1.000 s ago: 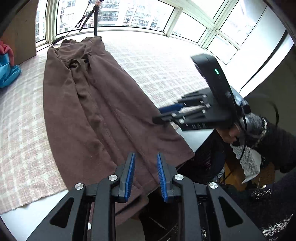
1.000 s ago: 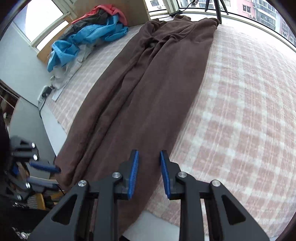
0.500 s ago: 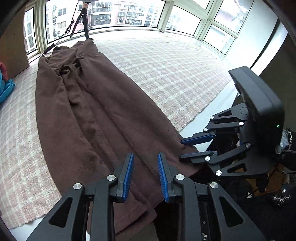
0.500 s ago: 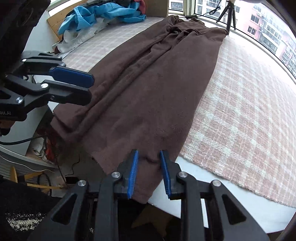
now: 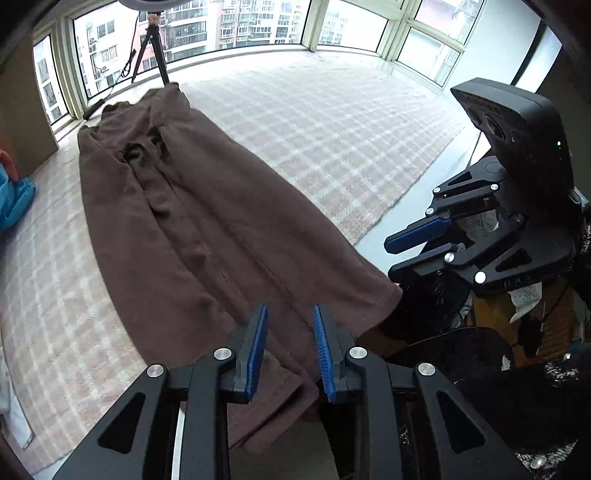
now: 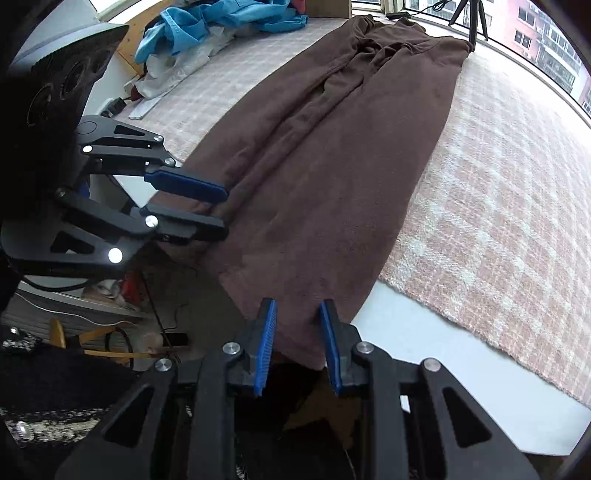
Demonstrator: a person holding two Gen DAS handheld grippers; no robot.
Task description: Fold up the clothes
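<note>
Trousers (image 5: 207, 236), brown and soft with a napped, fleecy surface, lay lengthwise on a pink-and-white checked blanket (image 5: 332, 147) covering a white table (image 6: 413, 332), their two hems hanging over the near edge. A crumpled pile of blue and white clothes (image 6: 221, 18) sat at the far corner, and a black tripod (image 5: 151, 51) stood by the window. The left gripper (image 5: 288, 350) hovered with jaws spread above one hem. The right gripper (image 6: 297, 347), also spread, straddled the other hem's edge without pinching it.
</note>
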